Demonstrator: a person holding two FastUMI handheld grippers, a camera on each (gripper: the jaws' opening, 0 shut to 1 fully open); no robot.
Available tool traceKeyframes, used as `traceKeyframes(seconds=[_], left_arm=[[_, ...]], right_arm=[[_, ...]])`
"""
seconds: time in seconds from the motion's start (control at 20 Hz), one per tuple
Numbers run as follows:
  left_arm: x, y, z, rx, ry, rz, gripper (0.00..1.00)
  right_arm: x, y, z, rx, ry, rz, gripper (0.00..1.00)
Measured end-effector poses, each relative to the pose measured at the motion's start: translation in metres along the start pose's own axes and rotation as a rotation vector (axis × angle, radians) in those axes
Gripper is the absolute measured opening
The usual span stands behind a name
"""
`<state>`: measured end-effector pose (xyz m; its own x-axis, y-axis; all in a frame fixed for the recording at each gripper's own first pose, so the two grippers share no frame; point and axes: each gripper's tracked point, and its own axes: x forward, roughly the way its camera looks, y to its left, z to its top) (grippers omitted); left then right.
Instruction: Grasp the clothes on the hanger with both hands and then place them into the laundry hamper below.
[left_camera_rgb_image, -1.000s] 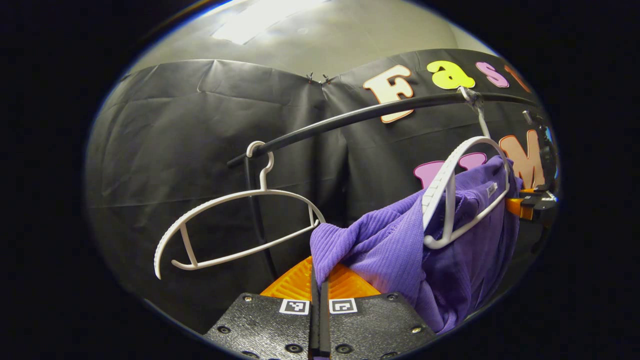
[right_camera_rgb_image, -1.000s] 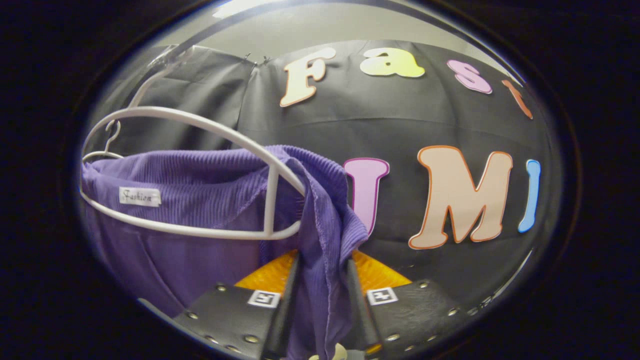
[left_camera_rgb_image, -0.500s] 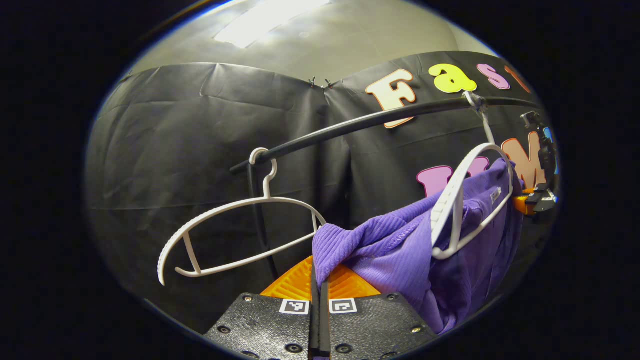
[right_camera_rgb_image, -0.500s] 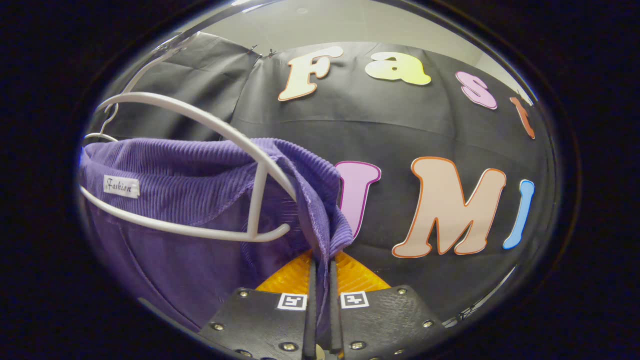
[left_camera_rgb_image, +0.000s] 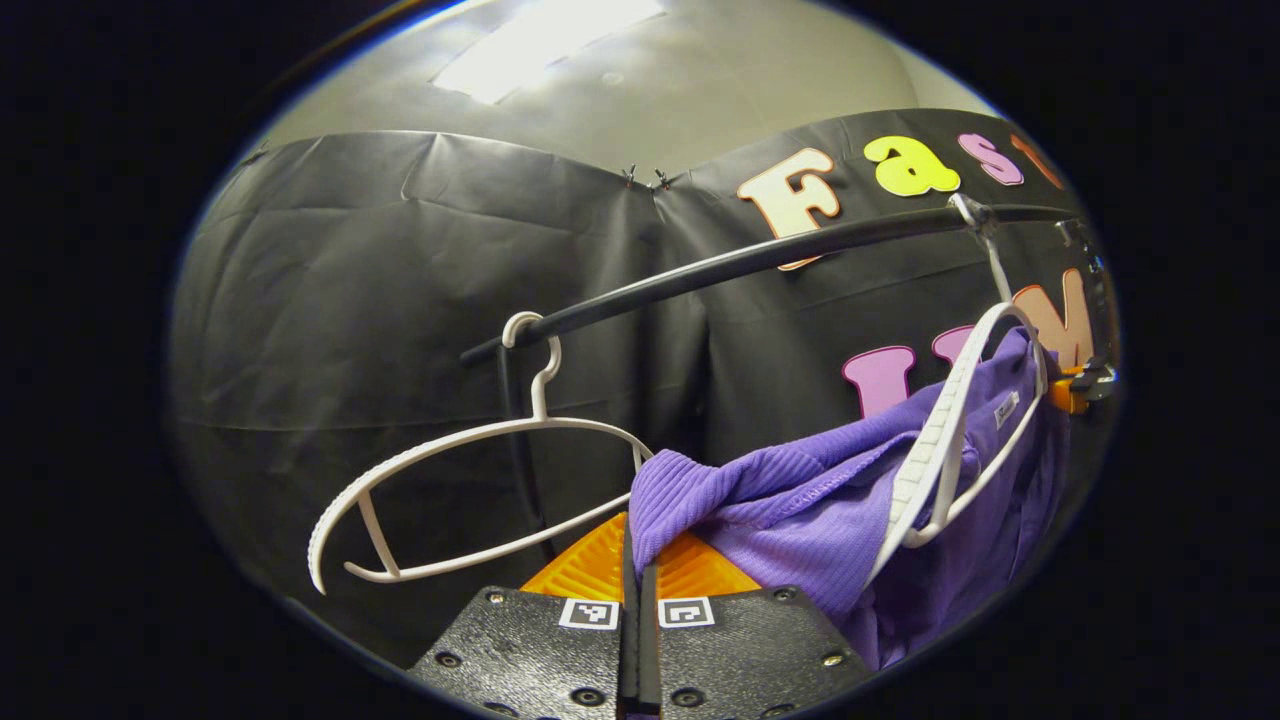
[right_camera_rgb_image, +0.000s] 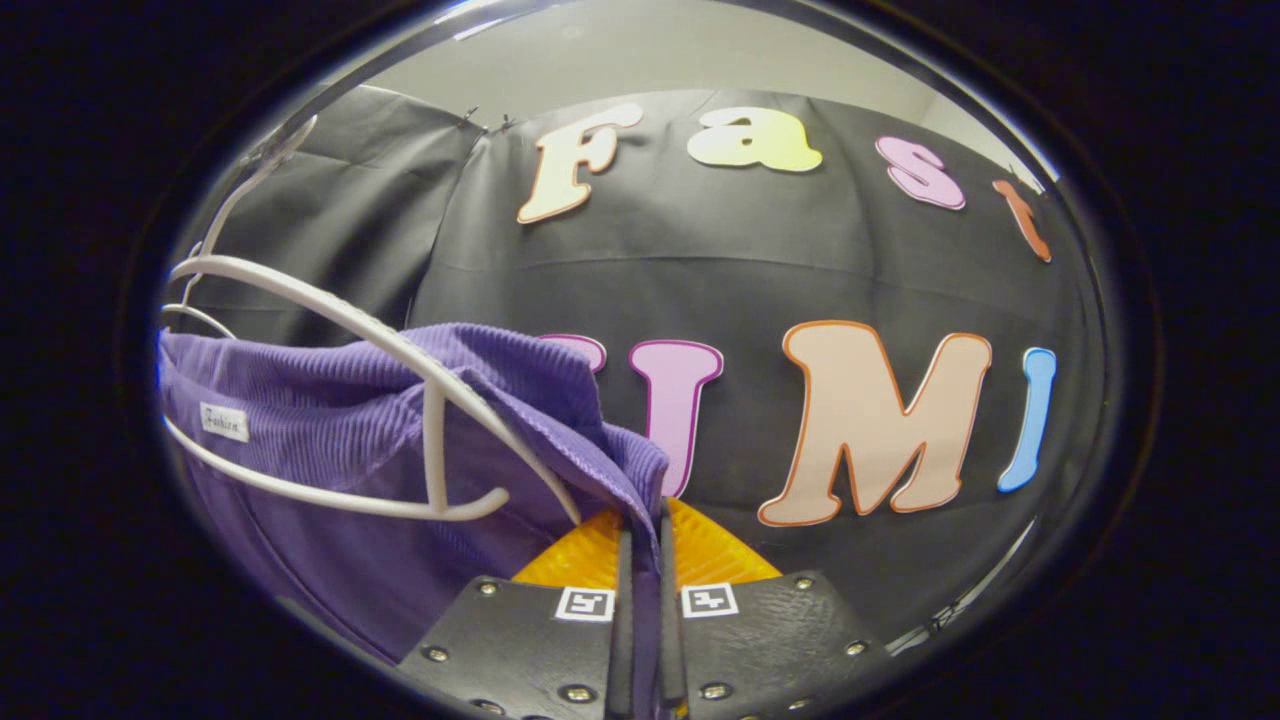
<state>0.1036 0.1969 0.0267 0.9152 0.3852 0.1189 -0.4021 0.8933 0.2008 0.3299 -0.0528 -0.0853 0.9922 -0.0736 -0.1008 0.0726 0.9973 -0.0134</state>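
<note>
Fabric of the purple garment (left_camera_rgb_image: 800, 510) was pinched at one corner by the left gripper (left_camera_rgb_image: 638, 560), whose two fingers were pressed together on it. To the left of this, an empty white hanger (left_camera_rgb_image: 440, 490) was hung on the black rail (left_camera_rgb_image: 760, 258). Further right, the garment was draped over a second white hanger (left_camera_rgb_image: 950, 440), tilted on the same rail. In the right gripper view, the other end of the garment (right_camera_rgb_image: 400, 420) was clamped by the right gripper (right_camera_rgb_image: 640, 570), just beside the hanger's (right_camera_rgb_image: 420, 400) lower bar. The laundry hamper could not be seen.
</note>
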Motion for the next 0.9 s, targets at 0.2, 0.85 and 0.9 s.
traceKeyframes(seconds=[0.2,0.85,0.9], left_arm=[[0.011,0.006,-0.022,-0.064,0.046,0.007,0.00],[-0.019,-0.005,-0.096,-0.062,0.182,0.003,0.00],[-0.020,-0.007,-0.103,-0.062,0.194,-0.001,0.00]], right_arm=[[0.005,0.005,-0.008,0.003,0.016,0.034,0.10],[-0.015,0.013,-0.091,-0.013,0.155,0.043,0.10],[-0.017,0.014,-0.095,-0.010,0.164,0.047,0.10]])
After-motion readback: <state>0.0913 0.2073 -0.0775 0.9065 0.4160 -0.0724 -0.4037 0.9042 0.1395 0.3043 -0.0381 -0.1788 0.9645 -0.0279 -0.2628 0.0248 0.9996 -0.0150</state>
